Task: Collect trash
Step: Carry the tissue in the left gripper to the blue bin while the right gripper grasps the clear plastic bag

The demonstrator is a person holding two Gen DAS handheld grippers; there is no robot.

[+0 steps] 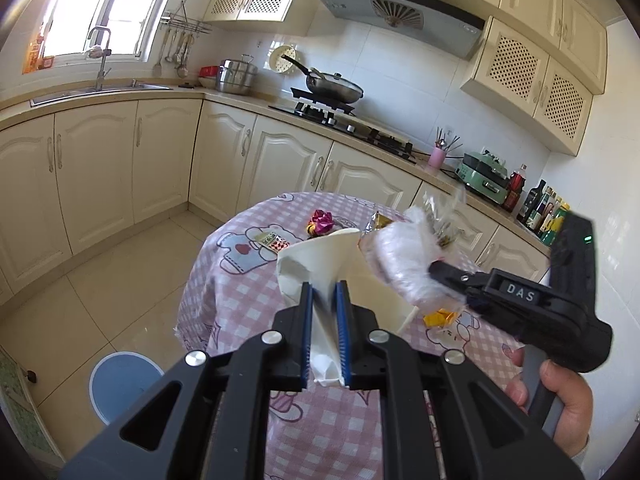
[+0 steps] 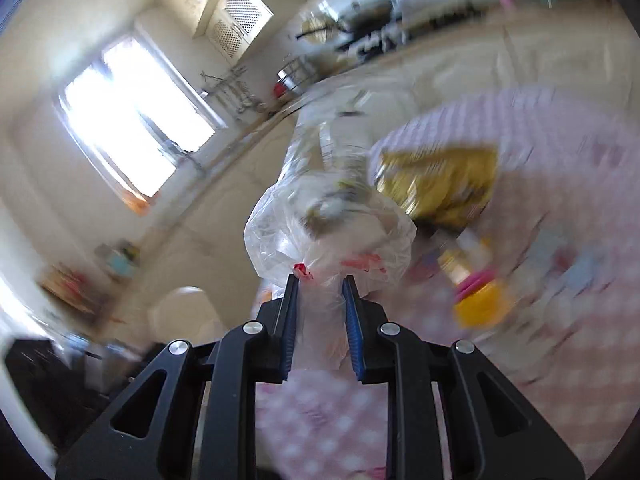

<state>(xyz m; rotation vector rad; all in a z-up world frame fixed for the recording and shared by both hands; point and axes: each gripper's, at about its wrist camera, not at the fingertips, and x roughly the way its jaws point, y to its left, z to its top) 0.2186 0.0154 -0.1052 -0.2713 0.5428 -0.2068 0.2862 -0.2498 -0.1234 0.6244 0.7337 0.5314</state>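
Left gripper (image 1: 325, 320) jaws nearly closed on white paper bag (image 1: 320, 264), held open above worktop (image 1: 240, 296). Right gripper (image 2: 320, 312) jaws pinch clear plastic wad (image 2: 332, 224) at bag mouth. Step: deposit; next, judged: release wad into bag, then fetch wrappers, e.g. magenta wrapper (image 1: 322, 222).

Pink-and-white checked tablecloth (image 1: 240, 300), cream paper bag (image 1: 320, 264), clear plastic bag (image 2: 328, 232), gold wrapper (image 2: 440, 184).

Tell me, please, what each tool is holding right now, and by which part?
The left tool pinches a white paper sheet by its gathered near end; the right tool grips a crumpled clear plastic bag at its bunched neck.
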